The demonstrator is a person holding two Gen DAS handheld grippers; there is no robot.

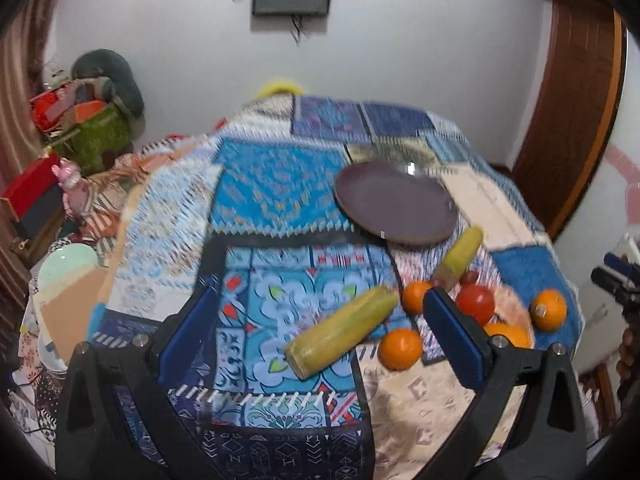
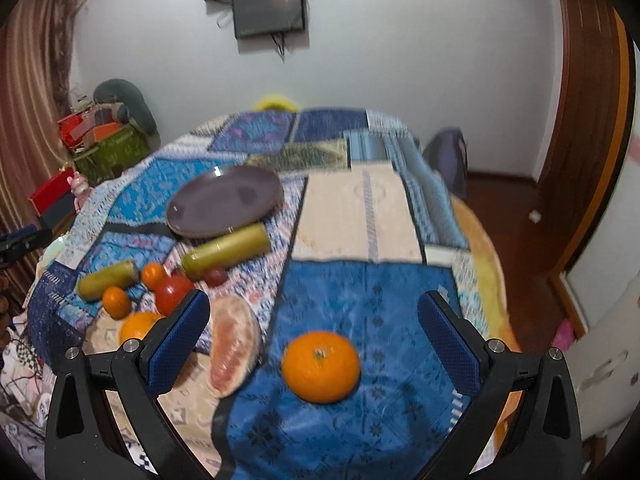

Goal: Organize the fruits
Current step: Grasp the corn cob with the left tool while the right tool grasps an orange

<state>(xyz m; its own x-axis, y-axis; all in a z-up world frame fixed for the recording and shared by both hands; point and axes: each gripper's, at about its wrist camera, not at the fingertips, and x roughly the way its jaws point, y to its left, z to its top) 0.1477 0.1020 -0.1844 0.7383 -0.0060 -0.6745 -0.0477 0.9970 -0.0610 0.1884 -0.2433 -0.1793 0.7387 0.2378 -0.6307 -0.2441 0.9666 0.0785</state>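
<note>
Both wrist views overlook the plate from nearby.

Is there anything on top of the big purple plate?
No, the purple plate looks bare in both views, with no fruit on it. A yellow-green corn cob lies beside its near edge. What the plate covers on the patchwork cloth is hidden.

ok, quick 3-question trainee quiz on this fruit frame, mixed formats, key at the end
1. True or false: the purple plate holds fruit.
2. Which fruit lies between the right gripper's open fingers? A) orange B) red apple C) grapefruit wedge
3. Fill in: the left gripper is open above a yellow-green ____.

Key: 1 false; 2 A; 3 corn cob.
</note>
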